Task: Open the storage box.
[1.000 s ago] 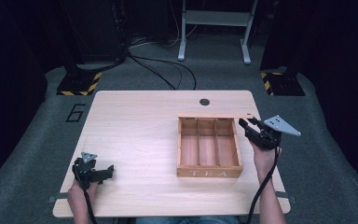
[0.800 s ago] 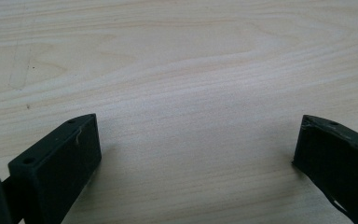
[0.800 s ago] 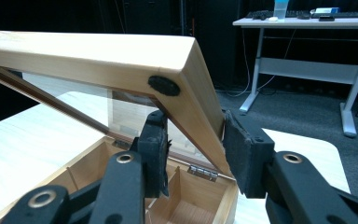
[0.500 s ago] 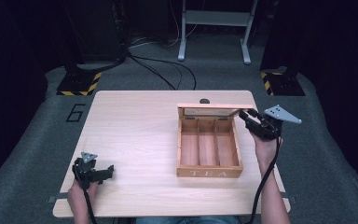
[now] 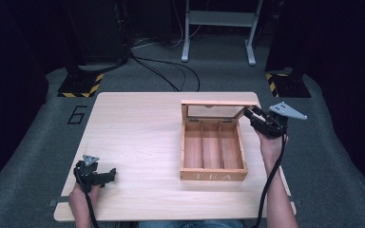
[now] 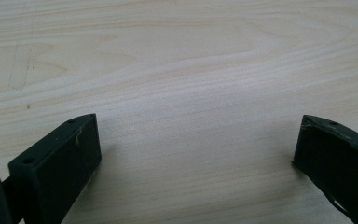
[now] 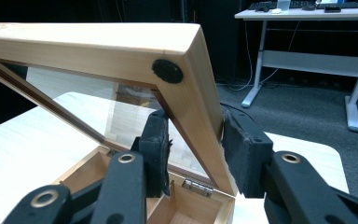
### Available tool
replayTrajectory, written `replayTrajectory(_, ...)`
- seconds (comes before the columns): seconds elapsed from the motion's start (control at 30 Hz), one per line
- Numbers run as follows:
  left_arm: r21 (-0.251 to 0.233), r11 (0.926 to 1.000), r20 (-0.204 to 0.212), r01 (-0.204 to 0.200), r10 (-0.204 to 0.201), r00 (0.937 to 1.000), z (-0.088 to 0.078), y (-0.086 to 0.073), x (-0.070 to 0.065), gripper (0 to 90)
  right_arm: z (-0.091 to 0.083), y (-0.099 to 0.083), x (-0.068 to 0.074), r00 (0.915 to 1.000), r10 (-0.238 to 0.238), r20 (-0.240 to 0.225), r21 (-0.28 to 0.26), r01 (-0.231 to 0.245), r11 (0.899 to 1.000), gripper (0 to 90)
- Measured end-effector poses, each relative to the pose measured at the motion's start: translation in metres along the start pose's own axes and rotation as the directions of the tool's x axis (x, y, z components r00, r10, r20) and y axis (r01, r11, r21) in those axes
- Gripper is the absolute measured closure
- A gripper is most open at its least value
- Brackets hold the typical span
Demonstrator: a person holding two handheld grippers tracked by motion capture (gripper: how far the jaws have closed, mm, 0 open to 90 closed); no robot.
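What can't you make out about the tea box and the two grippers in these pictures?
- Tea box, high view: back of its compartments hidden by the raised lid.
- Lid, right gripper view: left end cut off by the frame edge.
- Right gripper: lid frame edge under its pads, covered.
- Left gripper, own view: jaw bases cut off at the bottom edge; in the high view, too small to show detail.

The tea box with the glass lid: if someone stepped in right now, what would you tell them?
Right gripper: fingers shut on the lid frame's side rail, holding it raised near upright.
Left gripper: open, idle over bare table.
Tea box: on the table's right half, three compartments, all look empty.
Done: lid lifted.
Left: probably ease it fully back, then let go.
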State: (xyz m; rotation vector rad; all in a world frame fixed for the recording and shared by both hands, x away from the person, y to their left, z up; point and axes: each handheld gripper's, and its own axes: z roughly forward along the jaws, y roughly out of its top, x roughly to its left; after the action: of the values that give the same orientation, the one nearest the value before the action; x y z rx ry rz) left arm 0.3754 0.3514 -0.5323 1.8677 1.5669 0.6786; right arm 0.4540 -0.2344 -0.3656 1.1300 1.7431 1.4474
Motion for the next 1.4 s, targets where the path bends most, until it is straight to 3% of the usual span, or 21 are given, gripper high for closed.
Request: replayTrajectory(1.4,0.001,1.0000,0.001,-0.001,0.001,1.0000,0.0000,0.0000,0.0001,0.5,0.0008,-0.0003,0.0001,1.0000,0.005,0.002,-0.008,-0.005,1.000,61.6)
